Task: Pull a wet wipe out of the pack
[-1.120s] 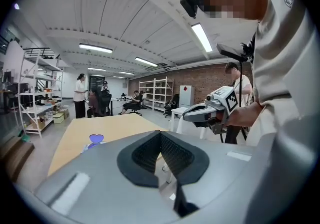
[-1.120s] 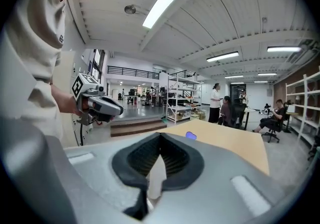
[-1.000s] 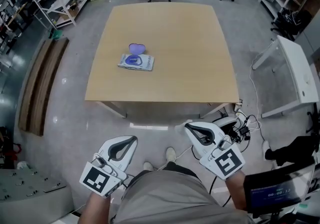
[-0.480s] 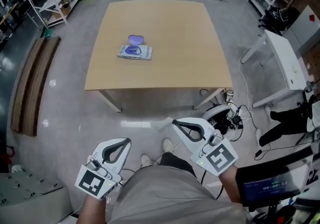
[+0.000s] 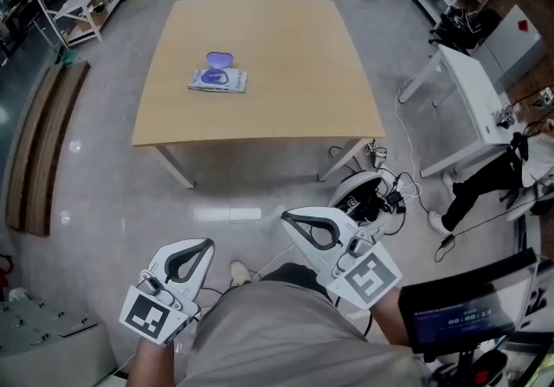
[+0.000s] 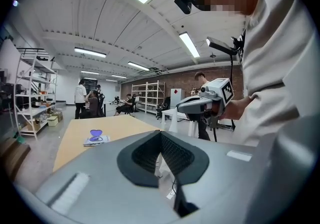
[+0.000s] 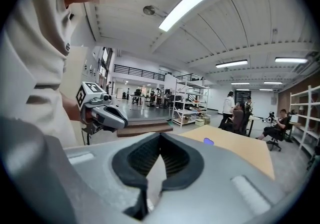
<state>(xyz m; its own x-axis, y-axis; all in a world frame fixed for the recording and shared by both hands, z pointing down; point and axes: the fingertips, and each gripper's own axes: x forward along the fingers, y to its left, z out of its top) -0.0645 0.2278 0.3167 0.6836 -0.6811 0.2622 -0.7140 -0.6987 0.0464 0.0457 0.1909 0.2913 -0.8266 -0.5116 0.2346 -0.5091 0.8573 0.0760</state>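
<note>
The wooden table (image 5: 277,74) bears the wipe pack (image 5: 217,80) — left gripper (image 5: 206,245) and right gripper (image 5: 287,218), well away, closed and empty.

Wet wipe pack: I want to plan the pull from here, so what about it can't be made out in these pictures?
Head view: the wet wipe pack is too small to show whether a wipe pokes out beneath its raised purple lid.
Left gripper view: the pack is tiny and seen nearly edge-on, so its opening is not visible.
Right gripper view: only the lid shows above the right gripper's body, which hides the pack.
</note>
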